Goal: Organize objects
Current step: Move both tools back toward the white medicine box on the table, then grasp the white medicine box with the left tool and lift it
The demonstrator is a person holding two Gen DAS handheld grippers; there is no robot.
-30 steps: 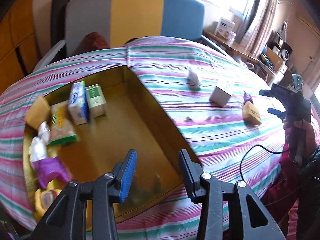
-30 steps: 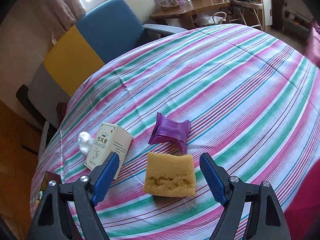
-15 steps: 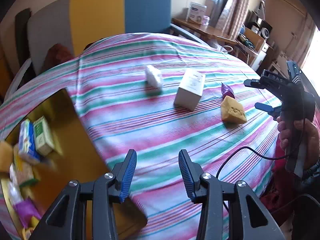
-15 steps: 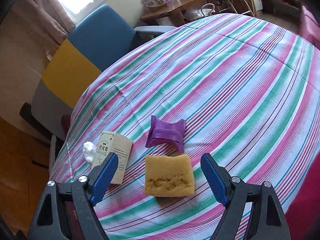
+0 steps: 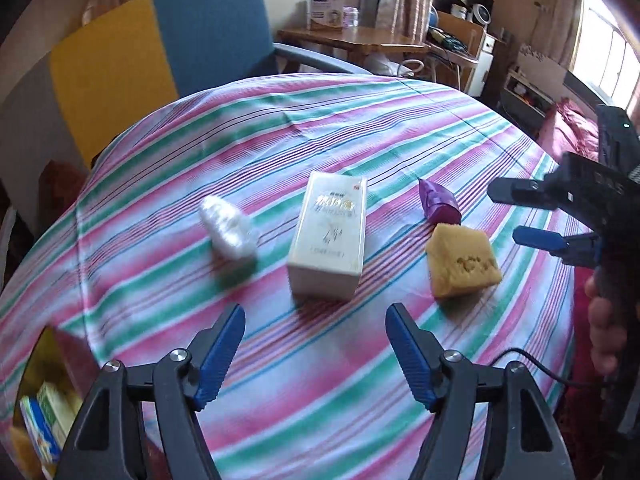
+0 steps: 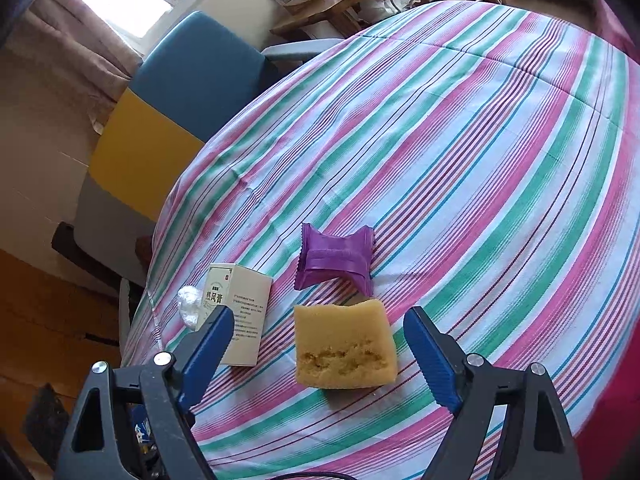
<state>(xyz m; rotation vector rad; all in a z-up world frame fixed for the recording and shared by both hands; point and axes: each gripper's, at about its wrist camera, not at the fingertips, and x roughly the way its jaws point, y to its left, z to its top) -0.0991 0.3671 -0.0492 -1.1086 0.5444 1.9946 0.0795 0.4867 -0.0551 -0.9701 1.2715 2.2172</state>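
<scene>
1. Right in the middle lay the surface (image 5: 400,128), covered by a cloth with pink, green and white stripes.
2. Behind it stood a chair (image 5: 160,44) with a blue part and a yellow part.
3. At the lower left edge of the left wrist view was a golden tray (image 5: 38,364), with small boxes (image 5: 40,424) inside it.
4. The left gripper (image 5: 314,354) hung above the cloth with its blue fingers (image 5: 218,354) spread wide and nothing between them. The white box (image 5: 330,234) lay just ahead of the gap.
5. The right gripper (image 6: 316,356) also had its fingers (image 6: 432,358) spread wide, with nothing pinched. The yellow sponge (image 6: 344,346) sat on the cloth between them, but I could not tell if it touched them.
6. The white box lay flat, between the white wad (image 5: 228,226) and the sponge, apart from both.
7. The sponge was a fat square block near the surface's right edge.
8. The purple wrapper (image 6: 334,258) lay just behind the sponge, very close to it.
9. The white wad looked crinkly and blurry, left of the box.
</scene>
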